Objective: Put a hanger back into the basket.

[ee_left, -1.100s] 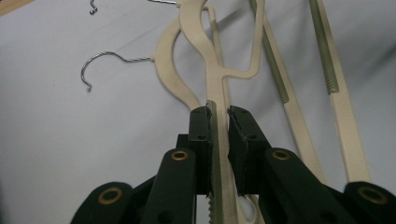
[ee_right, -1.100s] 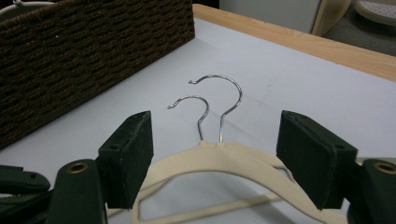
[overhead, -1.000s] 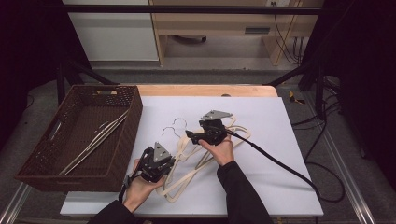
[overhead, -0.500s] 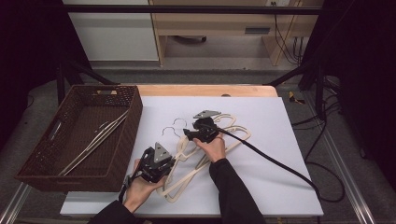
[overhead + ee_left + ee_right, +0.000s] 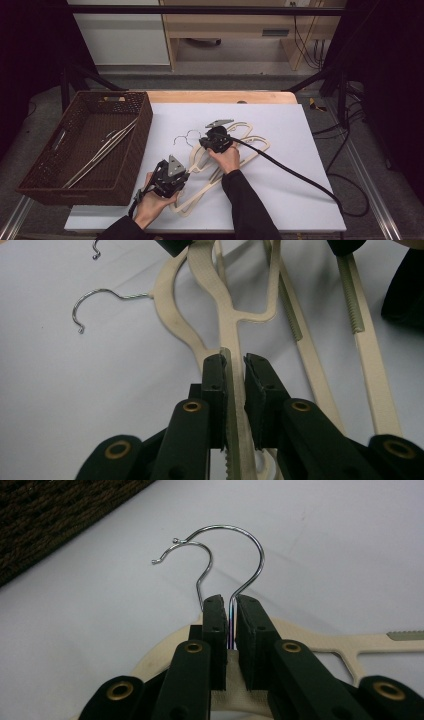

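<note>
The white table (image 5: 300, 150) takes up the middle of the high view, and it serves as the sorting surface: a brown woven basket (image 5: 145, 115) sits at its left edge, already holding a few thin hangers (image 5: 102, 150) laid lengthwise, which suggests it is the place where the loose ones are meant to end up. Just right of the basket, at the centre of the frame, a tangled pile of cream hangers (image 5: 250, 145) lies flat on the table, their arms overlapping, so one cannot be lifted cleanly without holding the rest back. That seems to be why the two hands split the work. The left gripper (image 5: 172, 186), low in the frame, is clamped narrow on a cream hanger arm (image 5: 235, 390), pinning the near end of the pile. The right gripper (image 5: 212, 140), higher and nearer the middle, has just been closing, and in the right gripper view its jaws now pinch the stem of a metal hook (image 5: 245, 555), with a second hook (image 5: 195, 555) just behind it left free. Gripping at the hook gives a firm handle on a single hanger, and I judge the next move to be drawing it out toward the basket.
</note>
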